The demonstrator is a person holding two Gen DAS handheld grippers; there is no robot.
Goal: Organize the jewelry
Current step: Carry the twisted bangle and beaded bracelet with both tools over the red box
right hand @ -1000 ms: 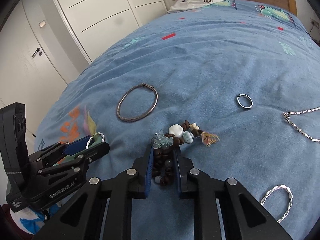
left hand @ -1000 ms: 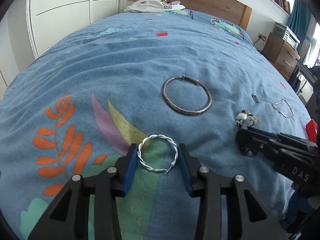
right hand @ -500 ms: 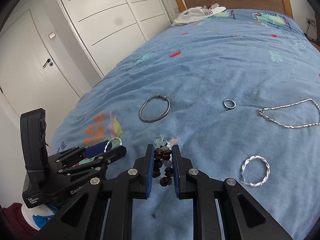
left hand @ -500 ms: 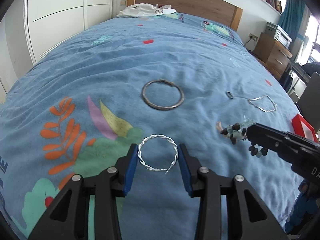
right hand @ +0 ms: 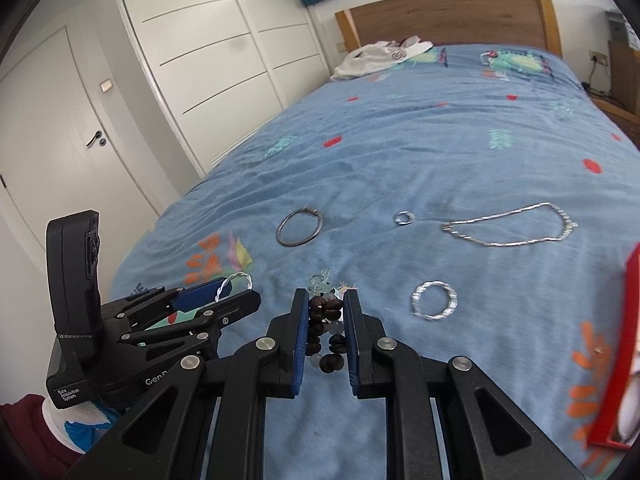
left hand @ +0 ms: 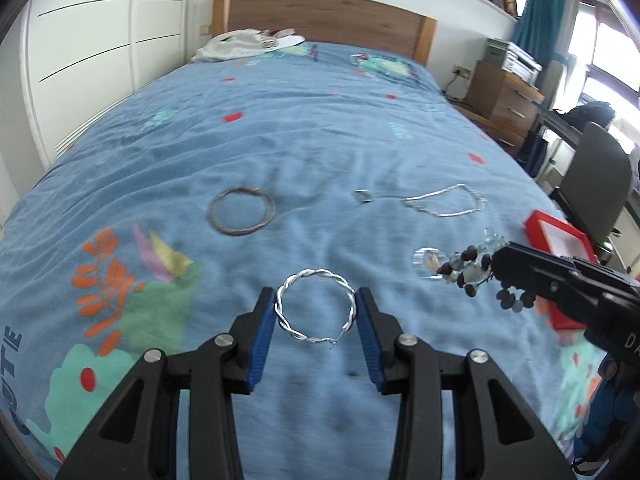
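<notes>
- Left gripper (left hand: pixel 316 312), black w/ blue pads, jaws fairly wide but clamped on a twisted silver rope-pattern bangle (left hand: pixel 315 306); the bangle spans the gap, a pad touching each side, held up off the blue patterned bedspread (left hand: pixel 320 140).
- Right gripper (right hand: pixel 325 320), same build, jaws narrow, pinching a dark brown bead bracelet w/ pale blue and clear beads (right hand: pixel 326 320); beads hang between and below the pads, pale beads and a frayed tassel poke out past the tips.
- In left wrist view the right gripper sits at right edge, bead bracelet dangling off its tip above the cover, near a red-rimmed open box (left hand: pixel 556 236).
- In right wrist view the left gripper is low left, only a sliver of the twisted bangle showing betw. its fingers.
- Still lying on the bedspread beyond both grippers: dull grey metal bangle w/ clasp (right hand: pixel 300 227) to the left; small silver ring (right hand: pixel 403 218) at centre; silver chain necklace (right hand: pixel 516 228) in a loop to the right; second twisted silver bangle (right hand: pixel 435 300) just right of the right gripper's tips.
- Hard to read: left wrist view is motion-blurred, so the second bangle there is a faint smear behind the beads. Red box cut off by frame edge in right wrist view; its contents can't be made out.
- Bkgd: wooden headboard (left hand: pixel 324 20), white garment (left hand: pixel 244 44) by the headboard, white wardrobe doors (right hand: pixel 208 64).
</notes>
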